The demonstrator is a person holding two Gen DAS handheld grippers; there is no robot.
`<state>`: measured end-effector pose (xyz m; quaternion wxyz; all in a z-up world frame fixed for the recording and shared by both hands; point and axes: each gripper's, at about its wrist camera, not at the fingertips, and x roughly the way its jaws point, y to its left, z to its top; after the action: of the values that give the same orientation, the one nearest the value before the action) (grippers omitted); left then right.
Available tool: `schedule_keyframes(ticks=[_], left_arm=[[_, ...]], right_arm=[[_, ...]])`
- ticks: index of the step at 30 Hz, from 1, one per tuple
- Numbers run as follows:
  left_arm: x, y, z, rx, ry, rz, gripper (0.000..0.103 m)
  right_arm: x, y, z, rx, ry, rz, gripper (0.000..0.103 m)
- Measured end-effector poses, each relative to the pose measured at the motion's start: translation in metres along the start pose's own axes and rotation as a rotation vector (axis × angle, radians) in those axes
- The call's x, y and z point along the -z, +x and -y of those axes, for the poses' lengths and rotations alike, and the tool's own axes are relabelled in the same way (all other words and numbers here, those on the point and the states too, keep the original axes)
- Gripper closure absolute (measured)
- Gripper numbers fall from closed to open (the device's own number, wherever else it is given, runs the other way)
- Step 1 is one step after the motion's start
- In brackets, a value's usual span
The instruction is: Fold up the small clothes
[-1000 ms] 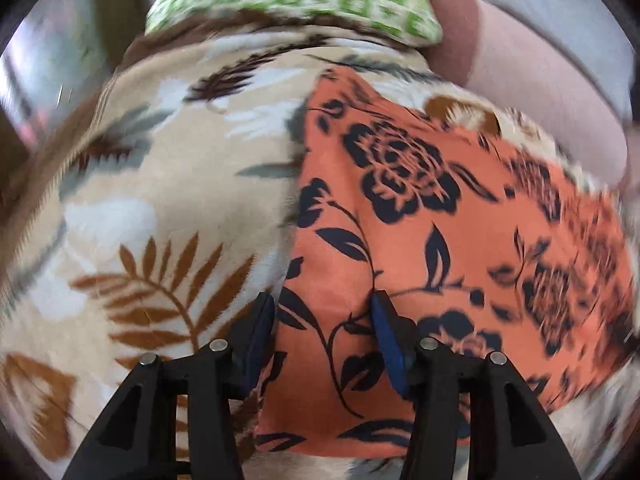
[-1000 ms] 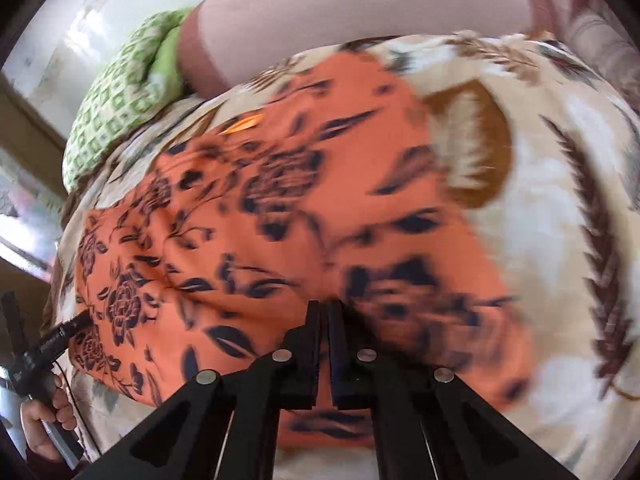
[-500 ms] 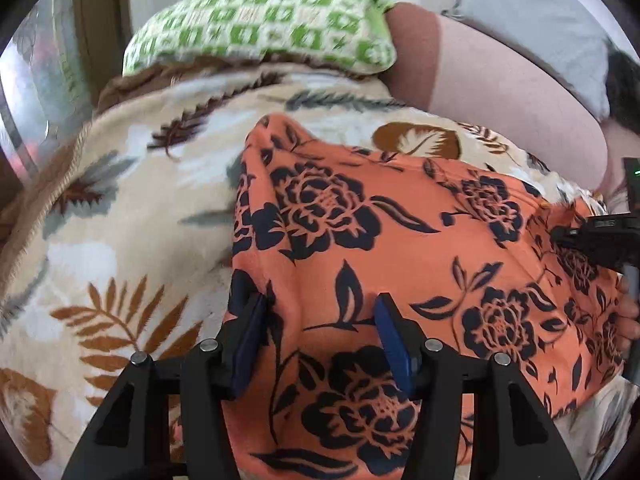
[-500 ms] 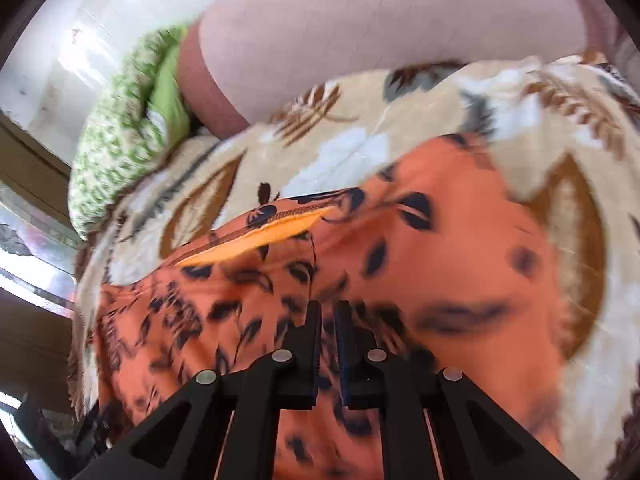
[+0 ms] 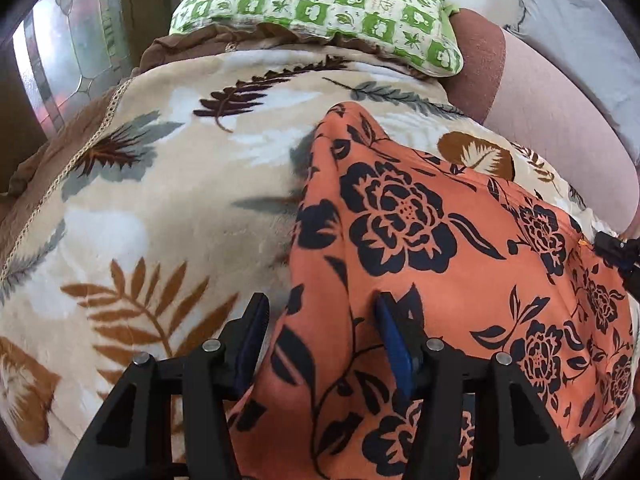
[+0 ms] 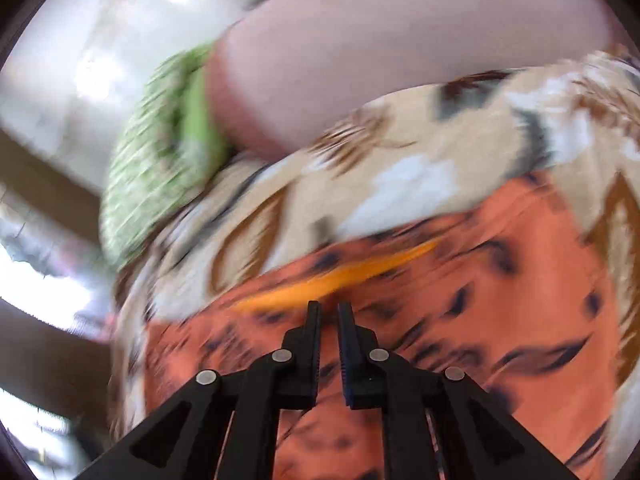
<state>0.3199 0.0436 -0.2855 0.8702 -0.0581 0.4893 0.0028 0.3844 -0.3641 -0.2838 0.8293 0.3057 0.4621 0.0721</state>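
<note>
An orange garment printed with dark flowers (image 5: pixel 420 248) is spread on a leaf-patterned blanket (image 5: pixel 168 208), toward the blanket's right side as seen from the left wrist camera, with one corner pointing up toward the far edge where a green checked pillow (image 5: pixel 320 4) is propped. The left gripper (image 5: pixel 320 332) is held low over the garment's near left edge with its fingers apart, one blue pad over the blanket and the other over the cloth, a stance judged to be set for taking that edge. The right gripper (image 6: pixel 329 320) is seen only through motion blur; its fingers are drawn nearly together, with a narrow gap visible, and whether cloth is caught between them cannot be told. A bright orange strip (image 6: pixel 340 276), probably a hem or inner facing, lies just beyond its tips. The garment is judged to be laid flat so that a fold can be made. No brand, label or legible writing is visible.
</note>
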Motion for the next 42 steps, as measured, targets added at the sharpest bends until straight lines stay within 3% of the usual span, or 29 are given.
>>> schedule_keyframes(ticks=[3,8,11,14,17,21,26,29,30,32,37,40,42], left_arm=[[0.004,-0.001,0.008,-0.035,0.048,0.012,0.045],[0.001,0.003,0.002,-0.009,0.029,-0.016,0.042],[0.000,0.004,0.002,-0.012,0.046,-0.017,0.041],[0.000,0.001,0.007,-0.051,0.087,0.003,0.041],[-0.001,-0.005,0.010,-0.079,0.107,0.027,0.041],[0.003,-0.010,0.009,-0.073,0.110,0.013,0.041],[0.016,-0.007,0.007,-0.080,0.136,-0.015,0.041],[0.023,-0.008,0.002,-0.077,0.159,-0.027,0.041],[0.025,-0.009,0.000,-0.075,0.160,-0.025,0.040],[0.029,-0.013,-0.002,-0.078,0.169,-0.024,0.040],[0.037,-0.024,-0.007,-0.076,0.147,-0.020,0.040],[0.043,-0.040,-0.019,-0.014,0.054,-0.026,0.040],[0.045,-0.058,-0.025,0.021,0.016,0.031,0.040]], right_arm=[[0.017,0.016,-0.036,-0.011,-0.084,-0.083,0.093],[0.014,0.075,-0.049,0.184,-0.117,-0.129,0.095],[-0.006,0.093,-0.042,0.231,-0.077,-0.071,0.098],[-0.018,0.097,-0.042,0.248,-0.042,-0.081,0.098],[-0.023,0.078,-0.041,0.196,-0.026,-0.049,0.093],[0.002,0.030,-0.045,0.063,-0.032,-0.026,0.092],[0.077,-0.004,-0.067,0.074,-0.199,-0.109,0.092],[0.120,0.004,-0.052,0.178,-0.209,-0.162,0.093],[0.135,0.009,-0.040,0.174,-0.186,-0.183,0.093],[0.145,-0.007,-0.036,0.133,-0.197,-0.114,0.093],[0.155,-0.039,-0.018,0.110,-0.133,-0.193,0.094],[0.154,-0.075,0.012,0.047,-0.045,-0.100,0.094],[0.158,-0.109,0.043,-0.037,0.089,0.015,0.092]])
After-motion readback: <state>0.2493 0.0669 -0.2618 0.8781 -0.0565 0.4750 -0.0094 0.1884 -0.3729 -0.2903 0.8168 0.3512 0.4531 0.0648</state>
